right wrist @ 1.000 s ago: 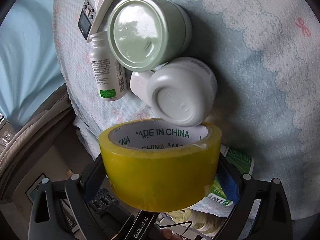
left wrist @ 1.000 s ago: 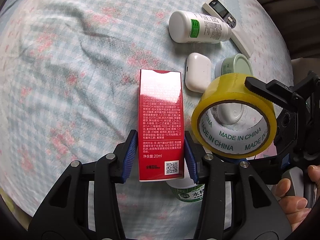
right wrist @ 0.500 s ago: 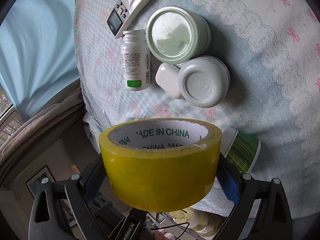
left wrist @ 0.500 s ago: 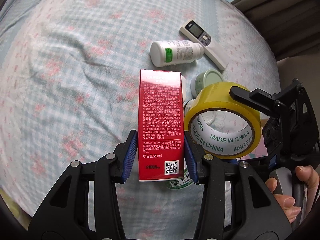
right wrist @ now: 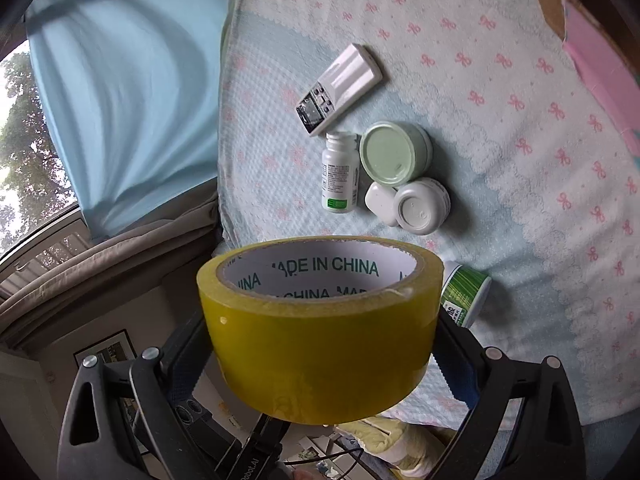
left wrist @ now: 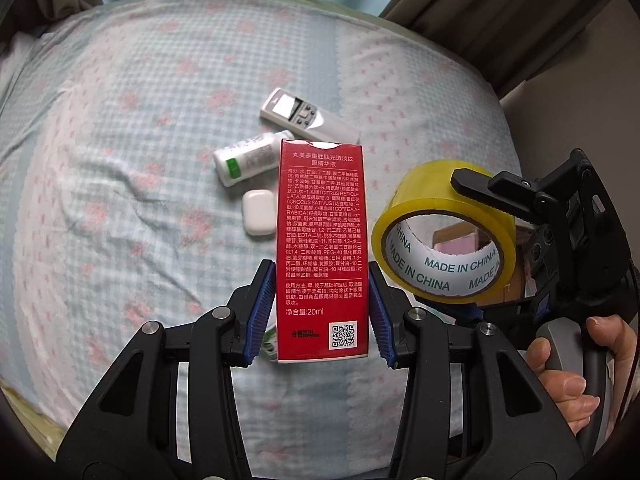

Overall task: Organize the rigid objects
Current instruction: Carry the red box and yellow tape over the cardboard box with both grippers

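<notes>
My left gripper is shut on a tall red carton and holds it upright, high above the bed. My right gripper is shut on a yellow tape roll, which also shows at the right of the left wrist view. On the bedspread below lie a white remote, a white pill bottle, a pale green jar, a white jar, a white earbud case and a green-labelled tub.
The bed has a blue checked floral cover. A cardboard box with pink lining sits at the upper right of the right wrist view. Curtains and a window are beyond the bed's edge.
Both grippers have risen well above the bed with the carton and tape roll still held. The objects on the cover look much smaller and farther away.
</notes>
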`<control>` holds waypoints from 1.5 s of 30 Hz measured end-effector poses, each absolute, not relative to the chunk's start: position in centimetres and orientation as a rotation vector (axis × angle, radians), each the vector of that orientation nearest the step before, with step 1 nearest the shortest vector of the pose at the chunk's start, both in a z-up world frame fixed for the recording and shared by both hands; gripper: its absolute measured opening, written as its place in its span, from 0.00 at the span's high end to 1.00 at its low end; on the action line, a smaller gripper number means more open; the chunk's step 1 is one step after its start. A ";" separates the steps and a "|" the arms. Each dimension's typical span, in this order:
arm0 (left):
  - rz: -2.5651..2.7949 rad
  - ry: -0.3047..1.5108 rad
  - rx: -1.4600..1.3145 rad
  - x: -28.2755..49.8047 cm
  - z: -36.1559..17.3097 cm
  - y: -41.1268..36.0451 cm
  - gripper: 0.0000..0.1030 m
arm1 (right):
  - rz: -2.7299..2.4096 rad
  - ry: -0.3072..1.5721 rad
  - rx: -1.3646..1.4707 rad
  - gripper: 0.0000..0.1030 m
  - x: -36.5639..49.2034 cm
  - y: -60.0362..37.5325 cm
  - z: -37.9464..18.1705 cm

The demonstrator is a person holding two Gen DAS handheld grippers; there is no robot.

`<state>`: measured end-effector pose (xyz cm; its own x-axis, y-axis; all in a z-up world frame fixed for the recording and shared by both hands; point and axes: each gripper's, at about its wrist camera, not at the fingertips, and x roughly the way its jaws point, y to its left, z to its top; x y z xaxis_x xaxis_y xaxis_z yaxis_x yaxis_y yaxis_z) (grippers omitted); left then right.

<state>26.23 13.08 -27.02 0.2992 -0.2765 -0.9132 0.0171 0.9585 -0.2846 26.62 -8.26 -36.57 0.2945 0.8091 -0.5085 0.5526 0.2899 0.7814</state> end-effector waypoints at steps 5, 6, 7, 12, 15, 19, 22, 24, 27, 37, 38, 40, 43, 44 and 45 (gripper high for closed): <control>-0.241 1.203 -0.216 25.6 -23.8 6.6 0.61 | 0.287 1.324 1.351 0.06 25.5 -14.2 -33.2; -0.254 1.197 -0.214 25.6 -23.3 5.2 0.61 | 0.283 1.316 1.344 0.06 25.2 -15.5 -32.5; -0.267 1.193 -0.211 25.6 -22.8 3.8 0.61 | 0.278 1.306 1.339 0.06 24.8 -16.9 -32.0; -0.333 1.189 -0.207 25.3 -21.8 -3.1 0.61 | 0.240 1.263 1.341 0.06 23.0 -23.6 -30.7; -0.372 1.200 -0.194 25.0 -21.8 -7.1 0.61 | 0.203 1.244 1.348 0.06 21.8 -27.5 -30.4; -0.421 1.225 -0.174 24.9 -22.5 -11.9 0.61 | 0.144 1.231 1.353 0.06 20.4 -32.4 -30.4; -0.458 1.248 -0.155 25.0 -23.6 -15.3 0.61 | 0.085 1.227 1.344 0.06 19.6 -35.6 -30.8; -0.480 1.267 -0.143 25.0 -24.6 -17.3 0.61 | 0.049 1.231 1.323 0.06 19.2 -37.6 -31.0; -0.512 1.300 -0.119 25.4 -26.7 -20.0 0.61 | -0.002 1.256 1.228 0.06 19.3 -39.9 -31.6; -0.524 1.438 -0.017 26.7 -35.9 -24.2 0.62 | -0.067 1.440 0.748 0.07 21.8 -42.4 -36.6; -0.522 1.441 -0.004 27.0 -36.5 -24.1 0.62 | -0.056 1.455 0.704 0.07 22.0 -42.2 -37.0; -0.518 1.441 0.032 27.1 -36.9 -24.1 0.62 | -0.039 1.470 0.636 0.07 22.2 -41.9 -37.6; -0.518 1.436 0.099 27.2 -37.4 -24.3 0.62 | -0.014 1.477 0.503 0.07 22.4 -41.0 -38.0; -0.520 1.432 0.123 27.3 -37.7 -24.3 0.62 | 0.001 1.474 0.452 0.07 22.5 -40.7 -38.0; -0.521 1.428 0.146 27.3 -37.8 -24.4 0.62 | 0.022 1.470 0.401 0.06 22.5 -40.3 -38.1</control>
